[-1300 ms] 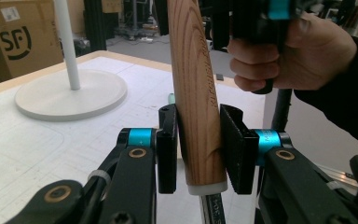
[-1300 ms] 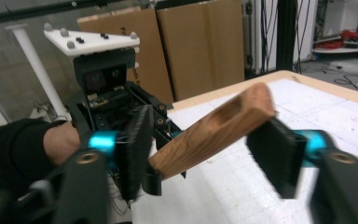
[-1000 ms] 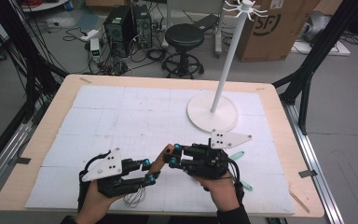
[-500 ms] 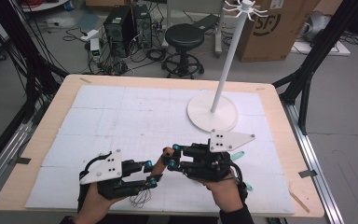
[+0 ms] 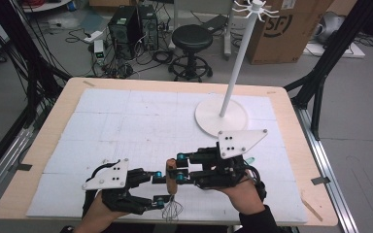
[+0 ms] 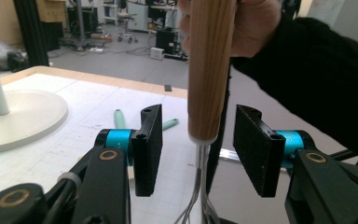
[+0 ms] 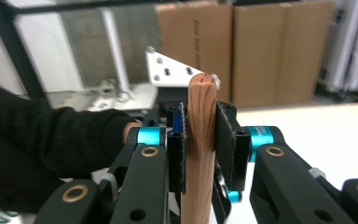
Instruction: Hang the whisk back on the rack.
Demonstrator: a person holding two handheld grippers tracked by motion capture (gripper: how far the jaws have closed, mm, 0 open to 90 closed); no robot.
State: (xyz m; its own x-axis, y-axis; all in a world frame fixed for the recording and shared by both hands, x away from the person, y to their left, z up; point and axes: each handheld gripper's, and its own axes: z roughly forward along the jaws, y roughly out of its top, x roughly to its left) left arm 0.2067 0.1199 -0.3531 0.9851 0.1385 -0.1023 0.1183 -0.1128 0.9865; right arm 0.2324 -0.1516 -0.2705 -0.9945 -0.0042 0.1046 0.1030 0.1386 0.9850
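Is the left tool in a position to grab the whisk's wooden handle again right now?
Probably yes. The left tool stands open with the whisk's wooden handle upright between its pads, not touching, while the right tool clamps it higher up. Nothing blocks it.

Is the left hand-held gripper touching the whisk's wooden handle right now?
Apart. In the left gripper view, the left hand-held gripper has just opened, with clear gaps on both sides of the whisk handle; the right hand-held gripper clamps it.
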